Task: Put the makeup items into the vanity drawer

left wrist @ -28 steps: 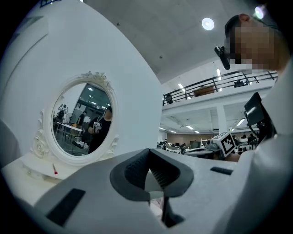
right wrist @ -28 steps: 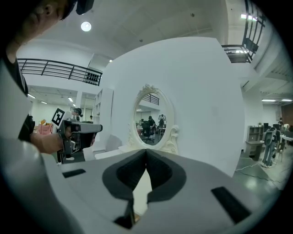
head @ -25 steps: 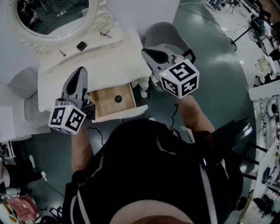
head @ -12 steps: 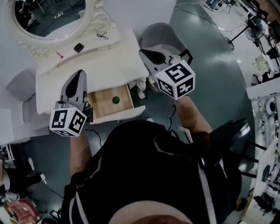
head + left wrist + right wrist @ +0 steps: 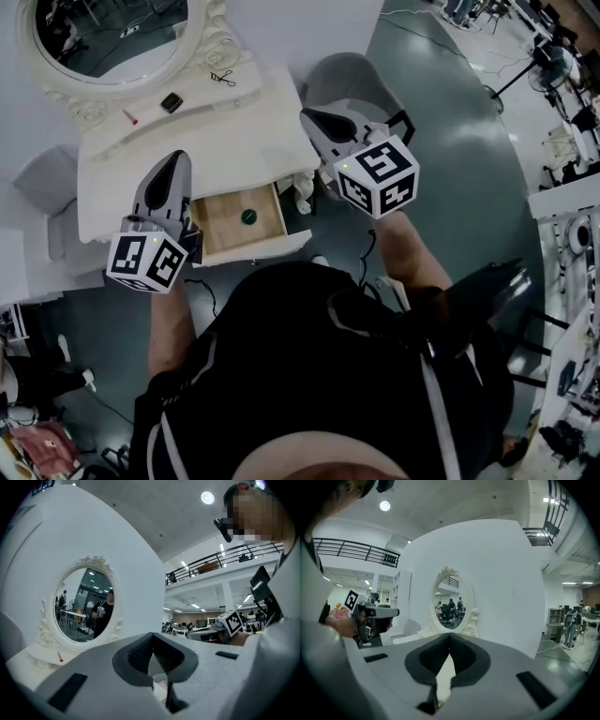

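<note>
Head view: white bench [image 5: 234, 131] w/ an oval mirror [image 5: 103, 37] in a carved white frame at the back. Its drawer [image 5: 220, 223] stands open toward the person, wooden inside. 1 small round dark green item [image 5: 249, 217] lies on the drawer floor, right of centre.

3 more items lie on the bench top near the mirror's foot:
- a small dark square compact [image 5: 172, 102]
- a thin red stick [image 5: 131, 117] just left of it
- a small black wiry piece [image 5: 223, 77] further right, too small to name

All 3 are well apart from both grippers.

Above the bench's front left part, just left of the open drawer, hovers the left gripper [image 5: 176, 157], nose toward the mirror. In its own view the jaws meet tip to tip w/ nothing between them. The mirror & red stick show beyond, at left.

Off the bench's right front corner is the right gripper [image 5: 307, 114], seen over a grey chair [image 5: 352, 75] that stands beside the bench. Its jaws are also pressed together at the tips & empty. Its view has the mirror straight ahead & the left gripper at far left.

The person's black top [image 5: 309, 375] fills the lower part of the head view, in front of the drawer. The floor [image 5: 450, 141] is dark grey-green
</note>
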The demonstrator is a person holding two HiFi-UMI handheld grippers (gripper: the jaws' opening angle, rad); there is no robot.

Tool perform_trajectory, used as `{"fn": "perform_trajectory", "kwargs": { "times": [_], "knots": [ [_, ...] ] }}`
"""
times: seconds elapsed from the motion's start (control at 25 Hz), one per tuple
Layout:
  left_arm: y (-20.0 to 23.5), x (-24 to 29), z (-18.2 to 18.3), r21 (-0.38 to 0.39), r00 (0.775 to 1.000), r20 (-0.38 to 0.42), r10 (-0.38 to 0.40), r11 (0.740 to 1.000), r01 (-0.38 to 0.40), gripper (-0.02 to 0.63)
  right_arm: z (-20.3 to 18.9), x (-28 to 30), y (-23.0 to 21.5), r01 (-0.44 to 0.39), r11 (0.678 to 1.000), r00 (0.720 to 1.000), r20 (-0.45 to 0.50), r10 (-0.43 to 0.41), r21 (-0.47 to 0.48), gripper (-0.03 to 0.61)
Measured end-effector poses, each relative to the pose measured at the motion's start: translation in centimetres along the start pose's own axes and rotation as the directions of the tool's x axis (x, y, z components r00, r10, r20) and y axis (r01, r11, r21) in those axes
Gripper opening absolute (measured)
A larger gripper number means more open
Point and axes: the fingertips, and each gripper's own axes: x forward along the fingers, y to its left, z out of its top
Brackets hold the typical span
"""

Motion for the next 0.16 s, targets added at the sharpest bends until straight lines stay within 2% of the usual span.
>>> {"fn": "perform_trajectory", "kwargs": {
  "times": [0.16],
  "knots": [
    [0.00,-0.10,0.01,-0.005,1.000,0.009,-0.008,1.000,0.008,0.005,-0.56,0.46,0.23,-0.002,1.000,1.000,-0.025,0.002,-0.008,0.005]
  ]
}}
